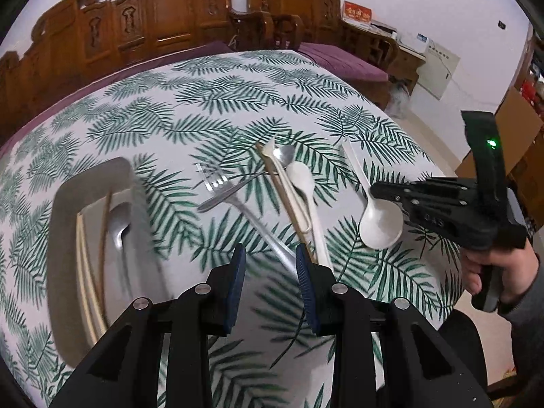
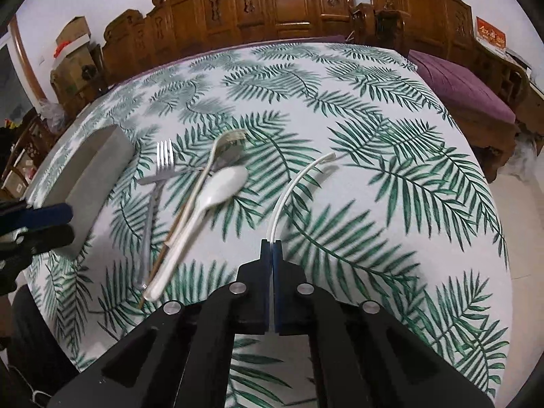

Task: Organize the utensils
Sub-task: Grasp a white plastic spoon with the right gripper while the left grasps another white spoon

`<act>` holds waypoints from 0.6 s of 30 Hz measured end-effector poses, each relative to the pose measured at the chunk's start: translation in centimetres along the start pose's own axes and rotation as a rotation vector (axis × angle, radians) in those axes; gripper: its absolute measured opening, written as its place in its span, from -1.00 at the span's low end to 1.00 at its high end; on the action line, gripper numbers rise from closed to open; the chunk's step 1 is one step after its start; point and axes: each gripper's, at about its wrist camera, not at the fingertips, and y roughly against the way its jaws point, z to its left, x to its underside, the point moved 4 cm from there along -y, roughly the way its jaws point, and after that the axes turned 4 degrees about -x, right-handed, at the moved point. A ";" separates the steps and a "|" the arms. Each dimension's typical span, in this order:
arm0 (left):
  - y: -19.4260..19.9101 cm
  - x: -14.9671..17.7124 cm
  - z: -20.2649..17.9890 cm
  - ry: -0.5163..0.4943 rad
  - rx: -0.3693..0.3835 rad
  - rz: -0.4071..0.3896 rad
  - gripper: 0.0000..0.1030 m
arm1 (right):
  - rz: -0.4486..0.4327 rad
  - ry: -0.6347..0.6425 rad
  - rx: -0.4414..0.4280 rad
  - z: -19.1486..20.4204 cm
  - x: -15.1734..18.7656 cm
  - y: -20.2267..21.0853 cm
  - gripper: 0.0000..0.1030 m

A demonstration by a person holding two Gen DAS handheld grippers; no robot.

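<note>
- My right gripper (image 2: 271,243) is pinched tight on the edge of the big white spoon (image 1: 380,226). Its bowl is at my fingers and its handle points away over the table.
- My left gripper (image 1: 270,260) is let go, with its two blue pads apart and nothing between them.
- Just past the left gripper lies a heap: another white spoon (image 2: 217,188), a metal spoon (image 1: 284,156), a metal fork (image 2: 163,159) and a brown chopstick (image 1: 282,192), all crossing each other.
- To the left sits the gray tray (image 1: 63,190). It holds pale chopsticks (image 1: 85,268) and what looks like one more metal spoon (image 1: 119,229), but that part is blurry.
- All of it rests on the leaf tablecloth (image 2: 374,170).
</note>
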 end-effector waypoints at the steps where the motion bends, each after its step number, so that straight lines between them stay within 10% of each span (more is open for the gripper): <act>1: -0.4 -0.2 -0.2 -0.001 0.000 0.002 -0.45 | -0.003 0.002 0.006 -0.3 0.1 0.1 -0.96; 18: -8.2 -5.0 -2.6 0.015 -0.015 0.066 -0.69 | -0.020 -0.069 -0.016 -3.3 0.7 0.4 -0.96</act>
